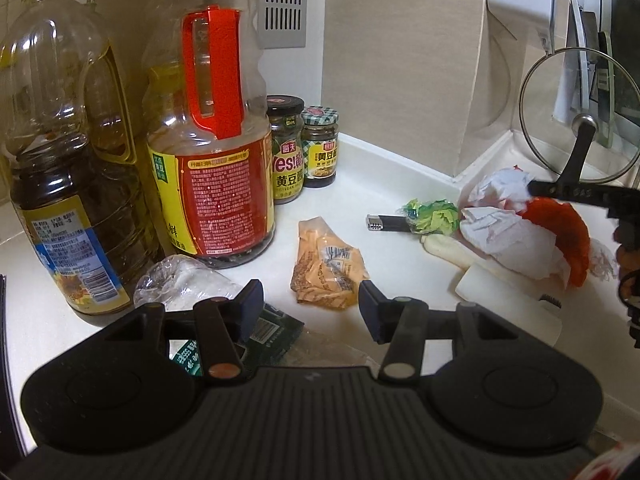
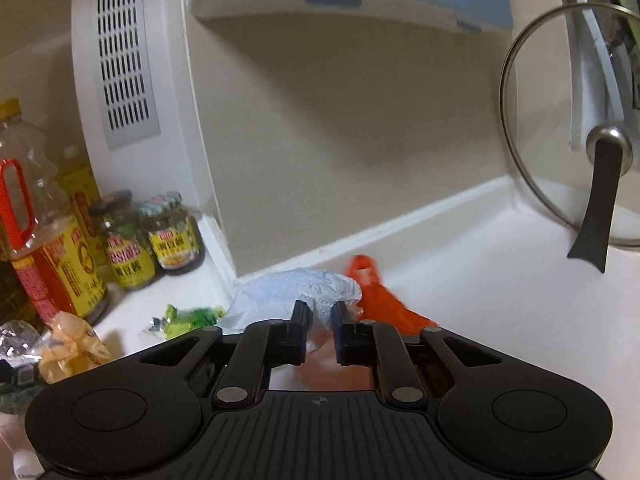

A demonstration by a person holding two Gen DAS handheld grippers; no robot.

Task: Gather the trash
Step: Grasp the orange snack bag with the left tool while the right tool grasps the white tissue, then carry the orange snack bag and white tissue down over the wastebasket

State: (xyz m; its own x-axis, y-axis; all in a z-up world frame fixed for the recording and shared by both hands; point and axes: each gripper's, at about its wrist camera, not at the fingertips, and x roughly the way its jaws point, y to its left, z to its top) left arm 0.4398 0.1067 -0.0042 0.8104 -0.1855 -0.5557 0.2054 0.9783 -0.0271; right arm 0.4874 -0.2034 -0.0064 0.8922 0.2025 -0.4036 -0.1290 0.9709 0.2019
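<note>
Crumpled white paper wad (image 2: 296,292) sits pinched in right gripper (image 2: 322,320); left gripper (image 1: 312,308) gapes over creased yellow wrapper (image 1: 326,268).

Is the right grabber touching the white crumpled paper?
Touching. In the right wrist view the right gripper has its fingers pressed into both sides of the white crumpled paper, no gap showing.

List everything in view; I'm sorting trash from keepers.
Oil bottles: three, clear and yellow, counter left.
Sauce jars: two, yellow labels, by the bottles.
Orange wrapper: one, counter middle.
Clear plastic: one, crumpled, near left.
Green wrapper: one, middle right.
White-and-red bag: one, crumpled, right.
Glass lid: one, leaning right.
Left hand-held gripper: black, open, before the orange wrapper.
Right hand-held gripper: black, shut on the bag.
</note>
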